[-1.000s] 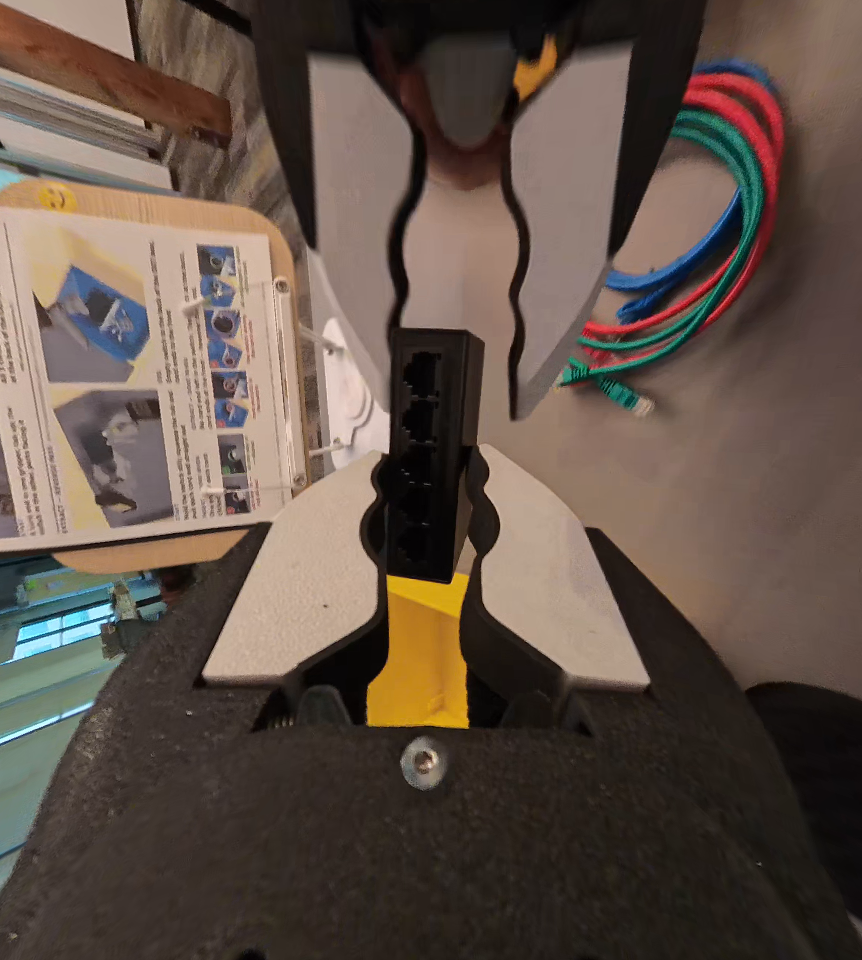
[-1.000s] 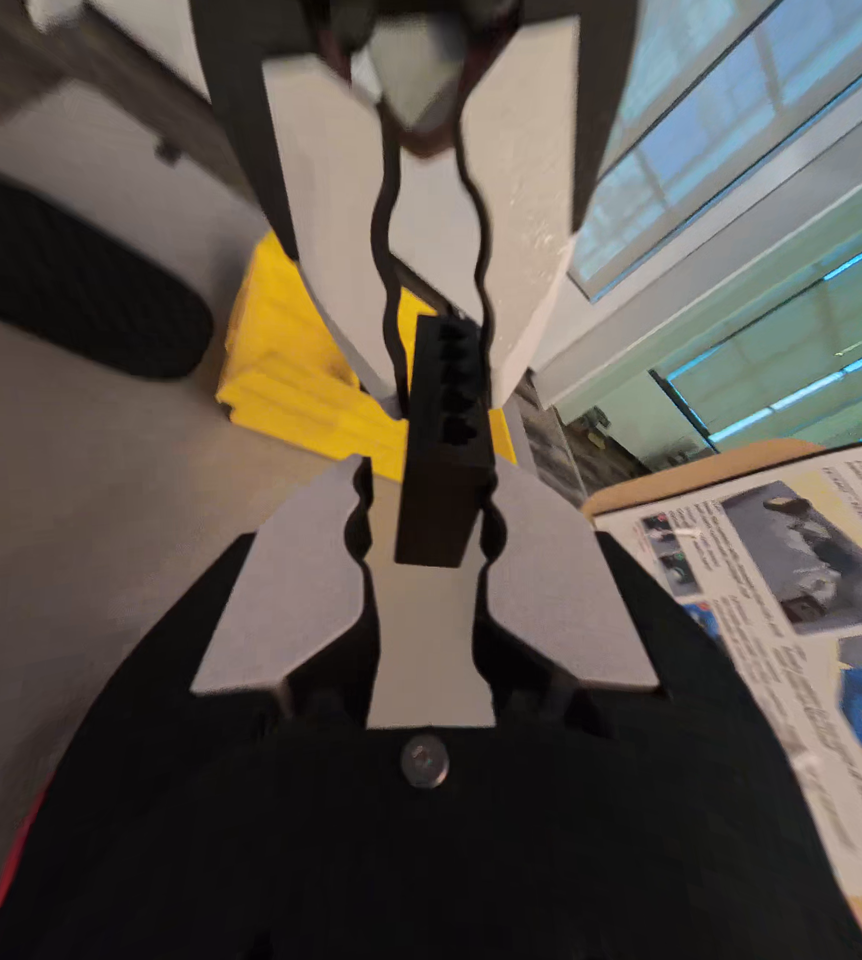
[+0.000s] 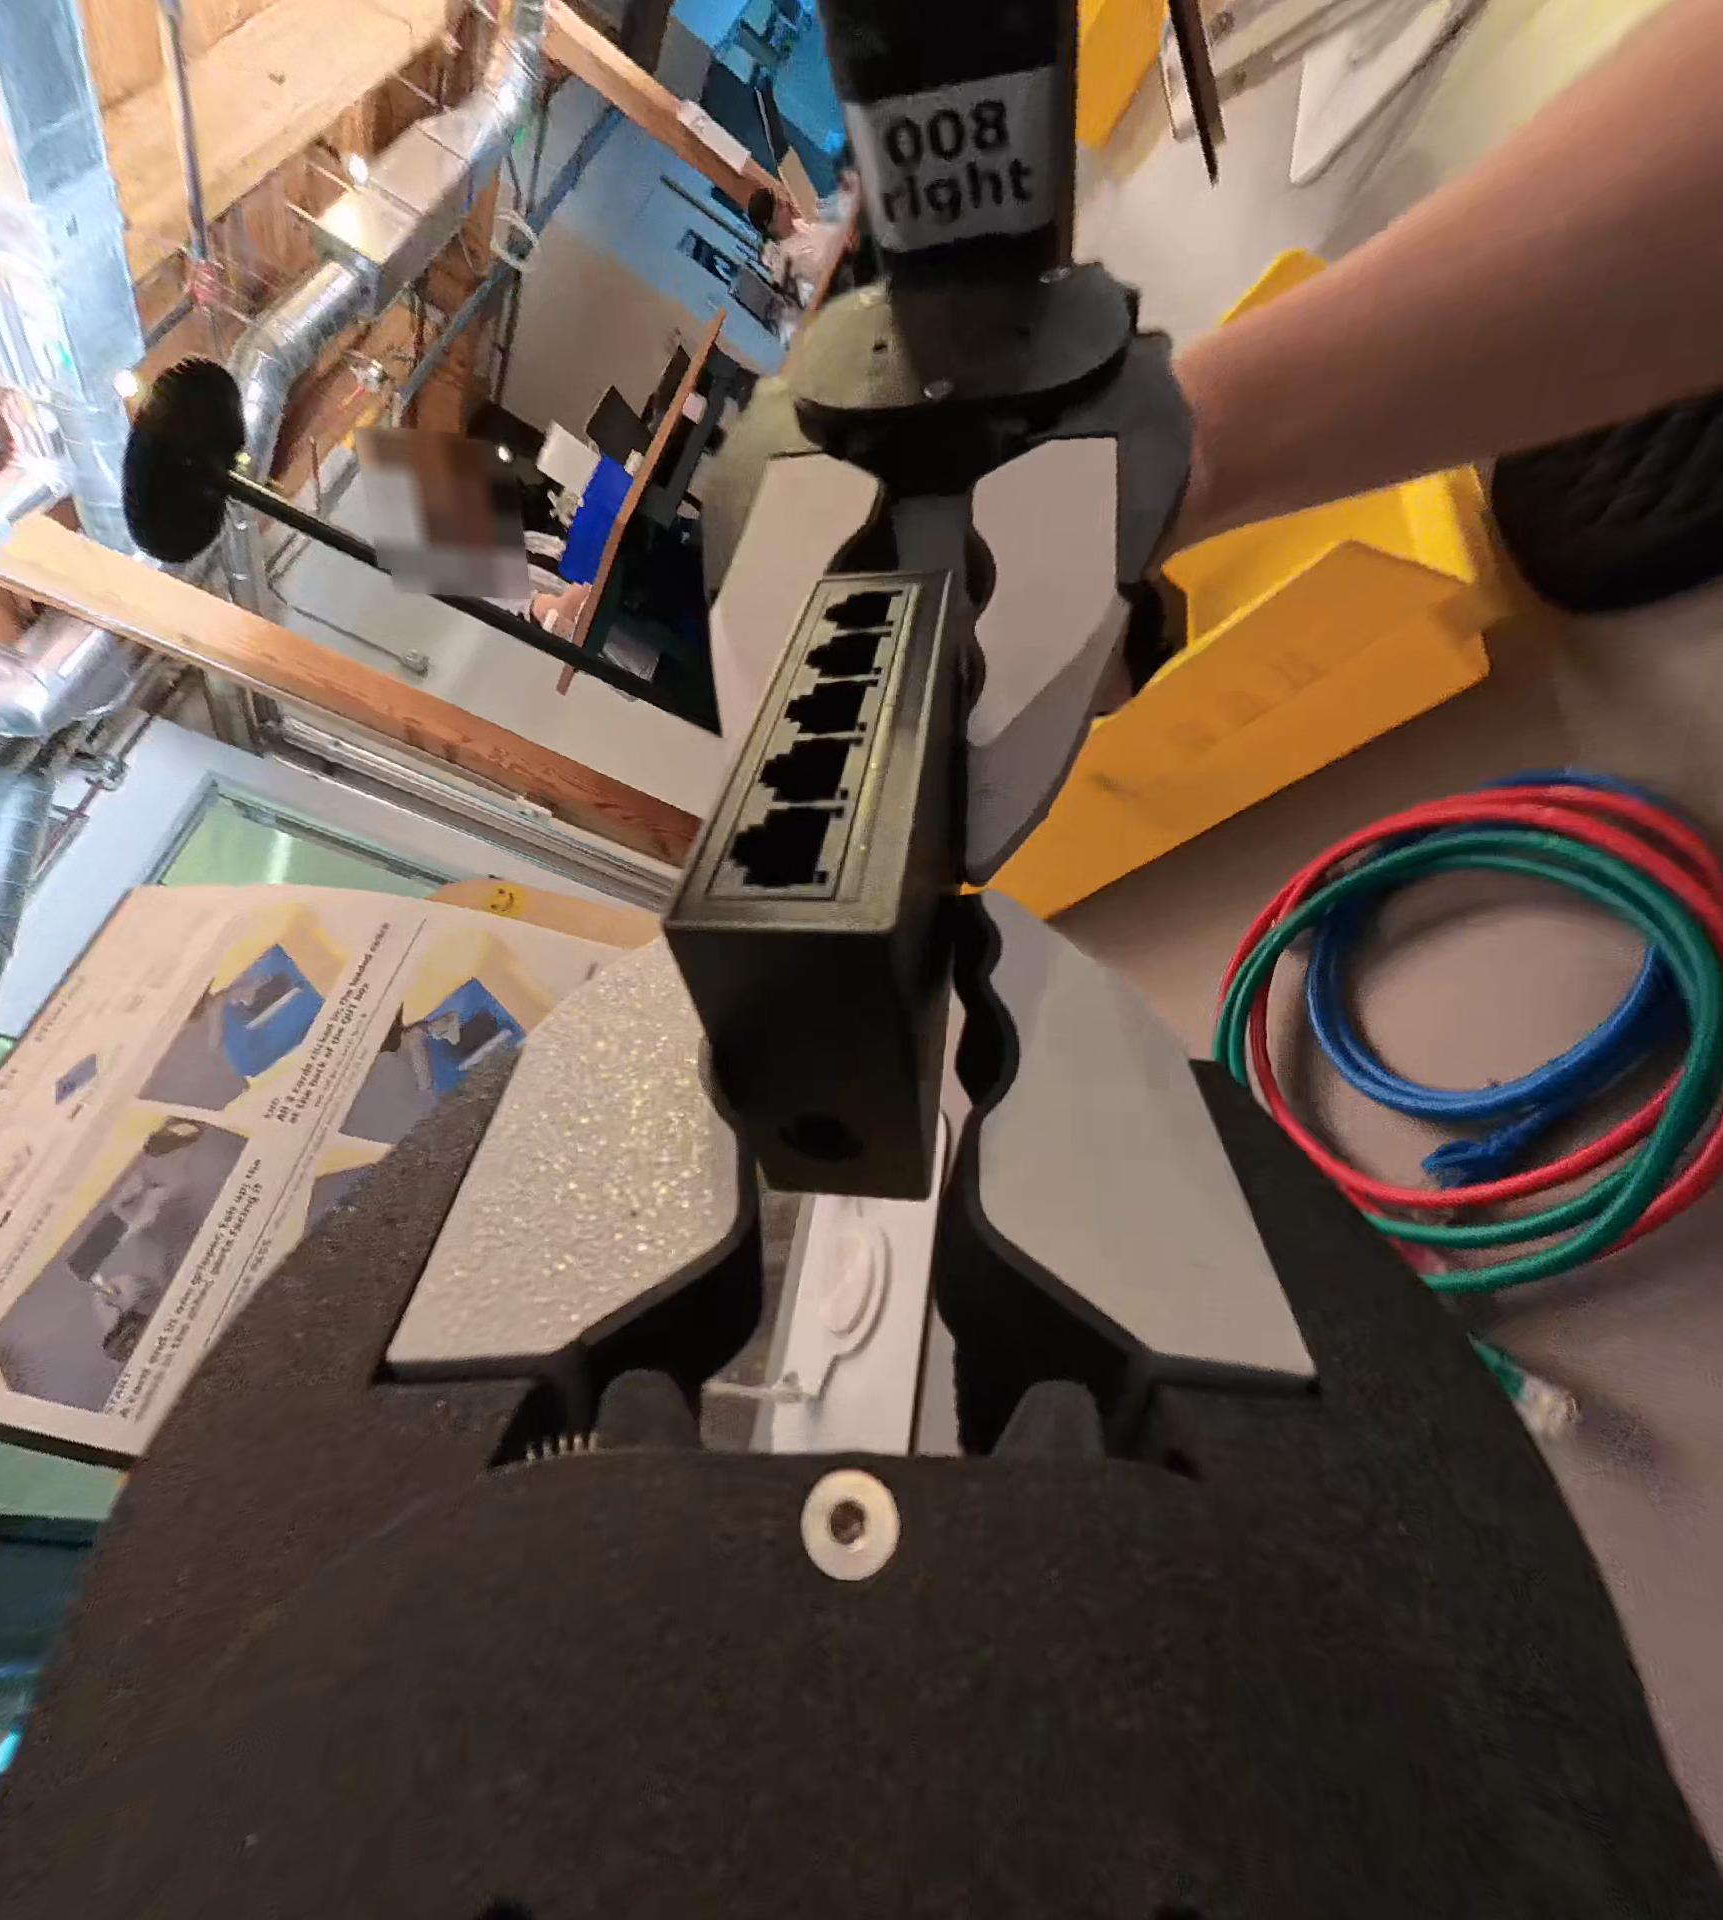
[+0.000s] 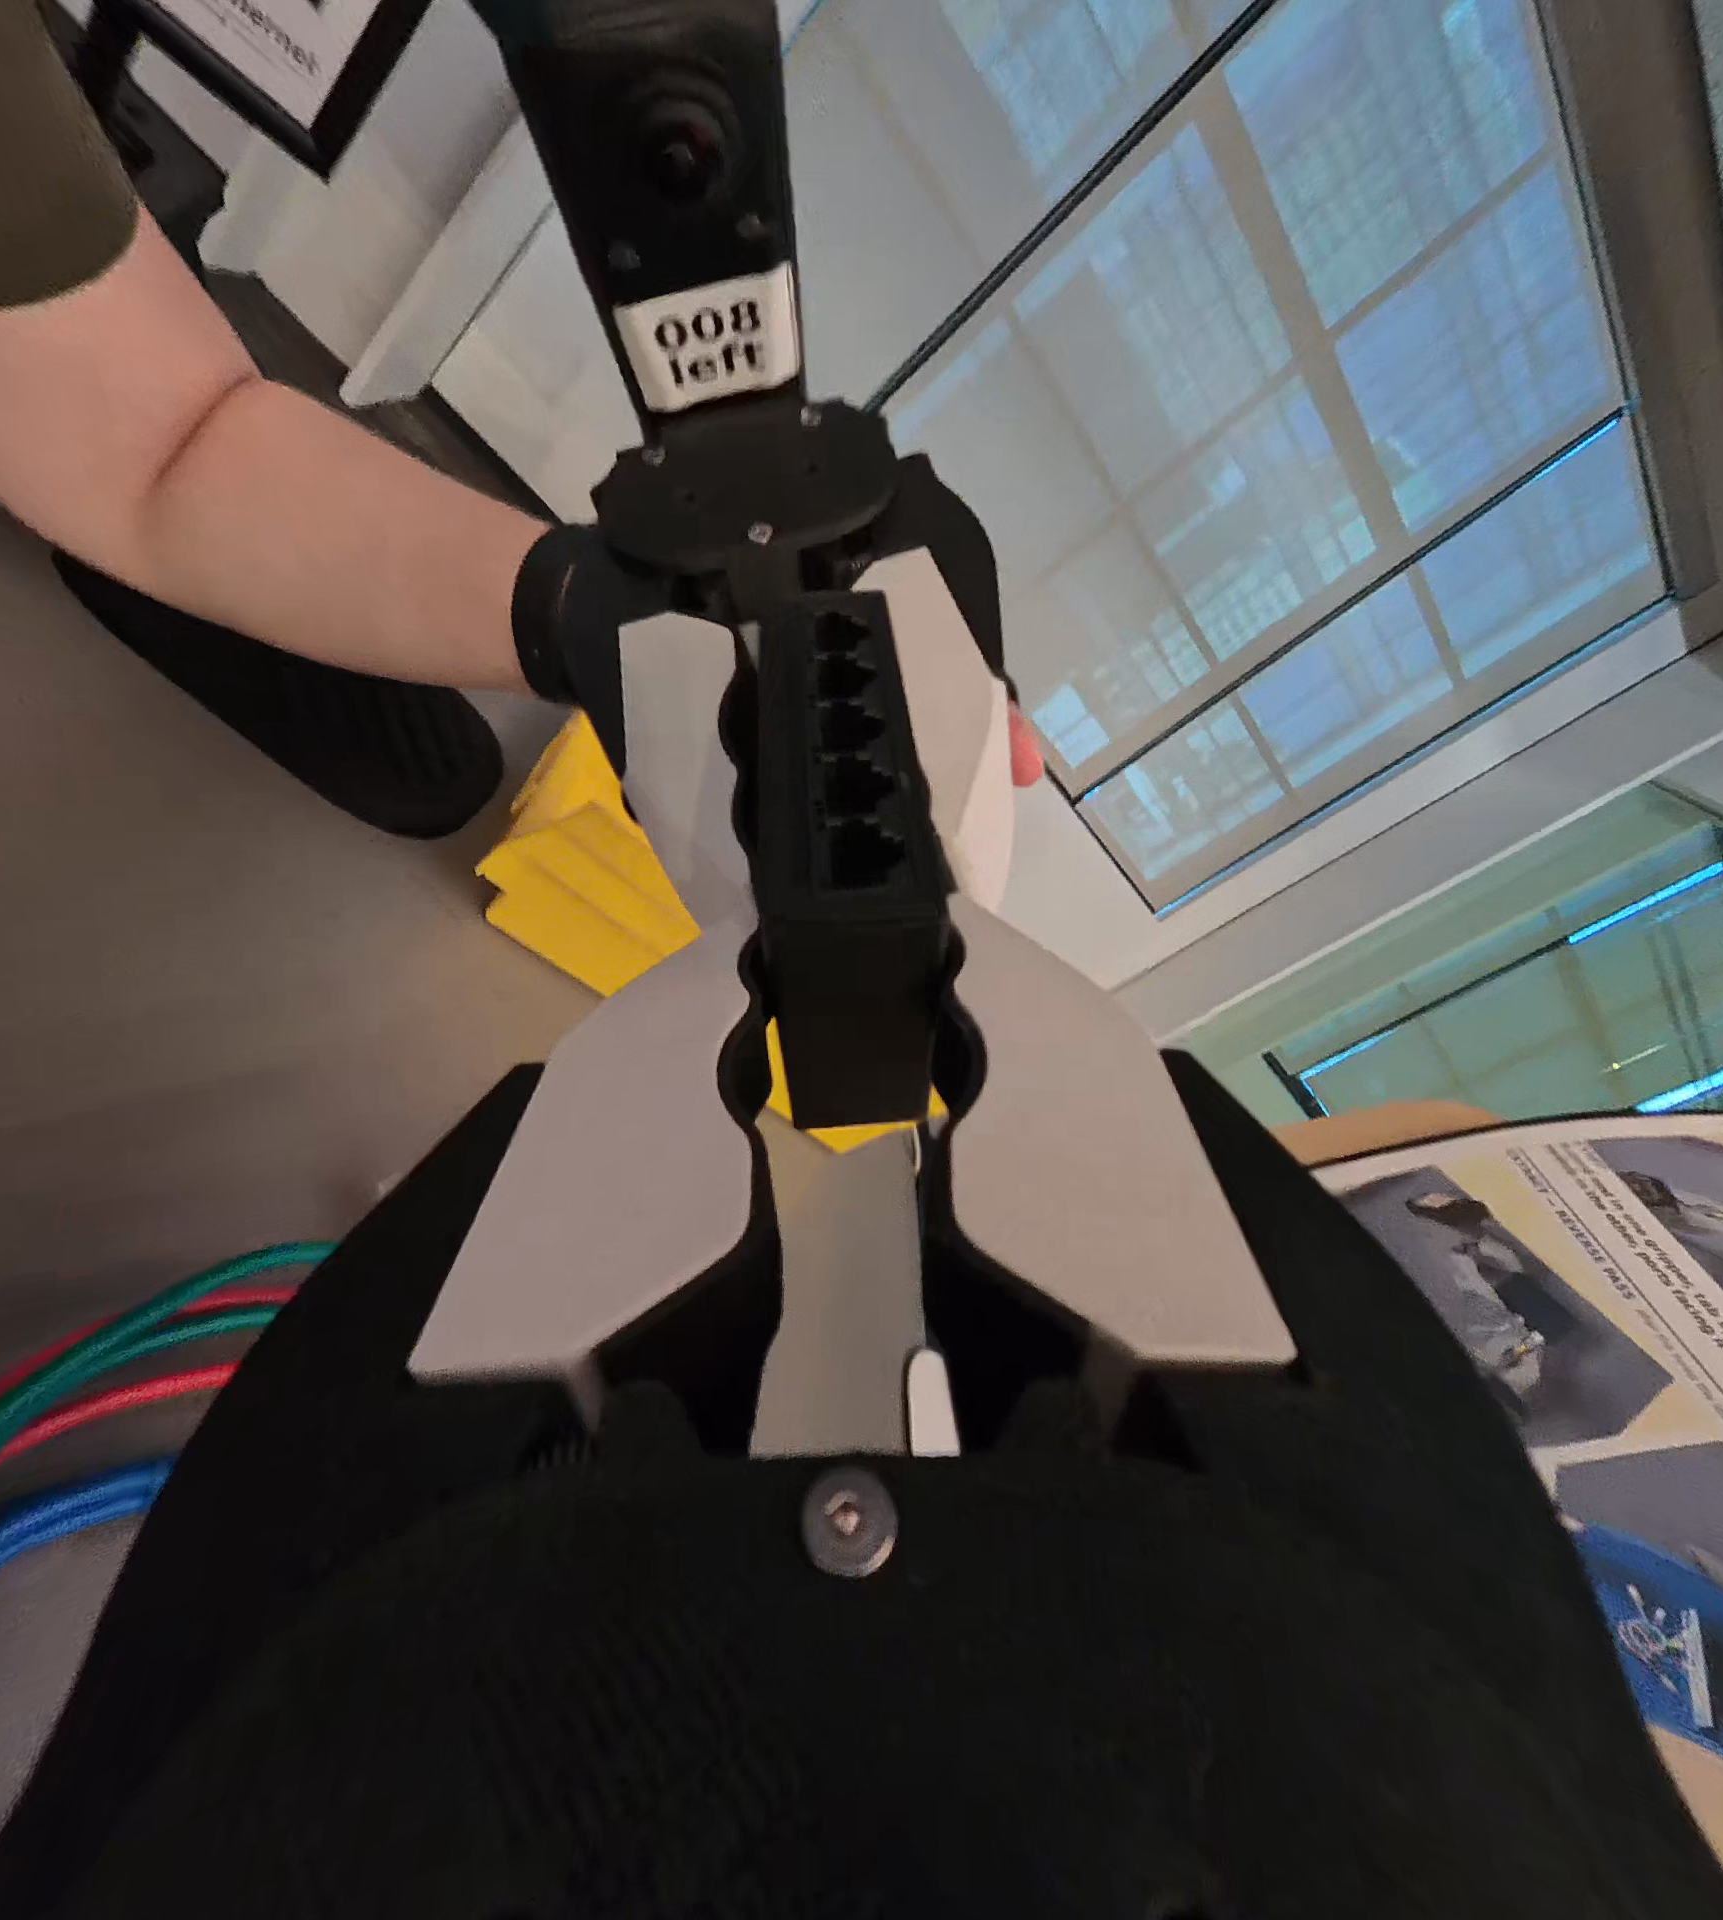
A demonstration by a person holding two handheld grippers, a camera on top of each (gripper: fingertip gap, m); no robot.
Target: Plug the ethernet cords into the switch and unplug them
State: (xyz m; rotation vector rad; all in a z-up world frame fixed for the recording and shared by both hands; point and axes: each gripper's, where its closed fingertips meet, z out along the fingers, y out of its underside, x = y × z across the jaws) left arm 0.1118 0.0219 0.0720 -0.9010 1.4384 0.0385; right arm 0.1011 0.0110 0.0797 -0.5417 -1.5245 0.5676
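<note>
The black switch point(image 3: 815, 831) with its row of empty ports is held in the air between both grippers. My left gripper point(image 3: 836, 1049) is shut on its near end in the left wrist view, and my right gripper point(image 3: 924, 665) clamps the far end. In the right wrist view my right gripper point(image 4: 852, 997) is shut on the switch point(image 4: 857, 831), with the left gripper point(image 4: 815, 727) on the other end. The blue, red and green ethernet cords point(image 3: 1501, 1049) lie coiled on the grey table, unplugged; they also show in the right wrist view point(image 4: 57, 1382).
A yellow bin point(image 3: 1283, 675) stands behind the switch, also in the right wrist view point(image 4: 576, 883). A printed instruction sheet on a wooden board point(image 3: 161, 1143) lies beside it point(image 4: 1615, 1299). A black padded rest point(image 4: 317, 707) lies under a person's forearm point(image 4: 265, 499). Only a small space, under 4 cm, lies between the two pairs of fingers. Left tips and right tips are each some 30 cm from the black padded rest point(image 4: 317, 707).
The right gripper's jaws were open around the switch's far end and have closed on it. Both grippers have tilted upward with the switch, so the room behind shows.
</note>
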